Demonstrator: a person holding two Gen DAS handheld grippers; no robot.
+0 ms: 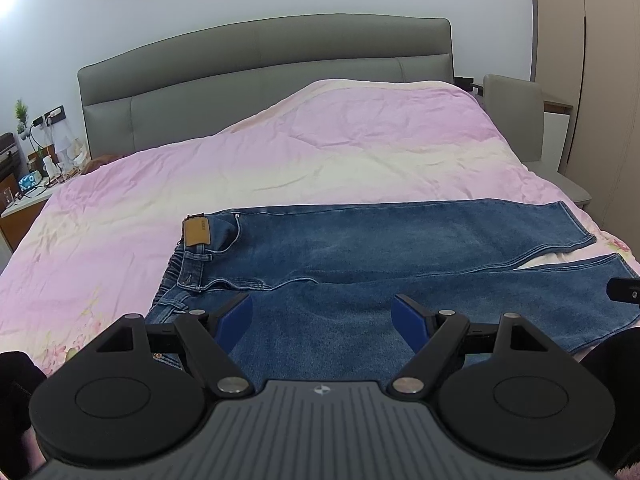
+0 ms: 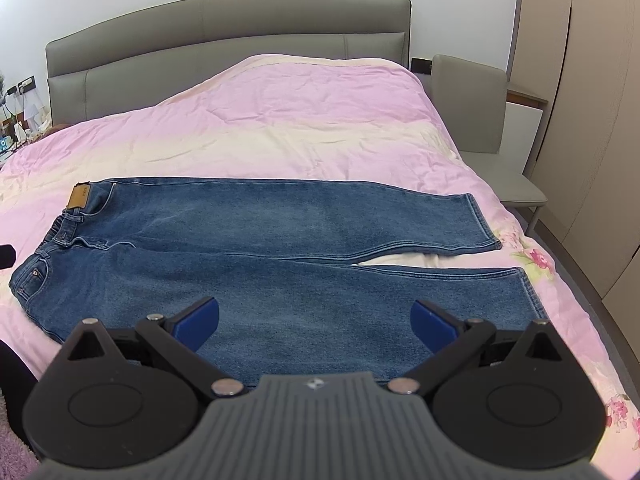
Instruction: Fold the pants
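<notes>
Blue jeans [image 1: 360, 256] lie flat across the near part of the bed, waistband with a tan leather patch [image 1: 197, 232] to the left, both legs running right and splitting apart at the hems [image 2: 492, 256]. My left gripper [image 1: 322, 320] hovers open over the near leg just right of the waist, blue pads wide apart, nothing between them. Over the middle of the near leg [image 2: 312, 300], my right gripper [image 2: 315, 322] is likewise open and holds nothing. A black part of the other gripper shows at each view's edge.
A pink floral duvet [image 1: 320, 148] covers the bed, with a grey padded headboard [image 1: 264, 64] behind. A cluttered nightstand [image 1: 28, 184] stands at the left, a grey chair [image 2: 480, 120] at the right, beside beige wardrobe doors [image 2: 592, 120].
</notes>
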